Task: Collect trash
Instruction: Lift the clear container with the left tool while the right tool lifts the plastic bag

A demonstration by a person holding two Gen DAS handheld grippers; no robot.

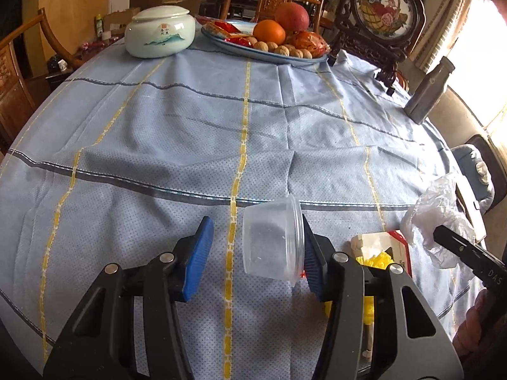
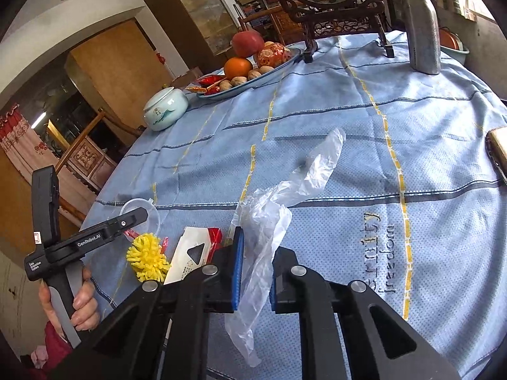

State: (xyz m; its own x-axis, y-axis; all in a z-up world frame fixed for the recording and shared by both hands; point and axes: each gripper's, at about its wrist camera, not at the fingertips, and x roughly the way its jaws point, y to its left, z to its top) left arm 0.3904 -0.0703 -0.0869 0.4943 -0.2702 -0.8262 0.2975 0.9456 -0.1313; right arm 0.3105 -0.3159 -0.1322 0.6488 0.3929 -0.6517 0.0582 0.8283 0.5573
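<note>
My left gripper (image 1: 253, 253) is open over the blue tablecloth. A clear plastic cup (image 1: 272, 240) lies on its side between the jaws, resting against the right pad (image 1: 312, 262); the left pad is apart from it. My right gripper (image 2: 256, 272) has crumpled clear plastic film (image 2: 269, 221) between its pads, with a gap still showing; the film also shows in the left wrist view (image 1: 437, 215). A white and red carton (image 2: 193, 253) and a yellow fuzzy ball (image 2: 147, 258) lie beside the grippers, also seen in the left wrist view as carton (image 1: 380, 243) and ball (image 1: 377, 259).
A pale ceramic lidded jar (image 1: 160, 31) and a fruit and nut plate (image 1: 269, 55) stand at the far side. A carved framed picture stand (image 1: 383, 19) and a grey metal bottle (image 1: 427, 91) stand at the right. A phone (image 2: 499, 152) lies at the right edge.
</note>
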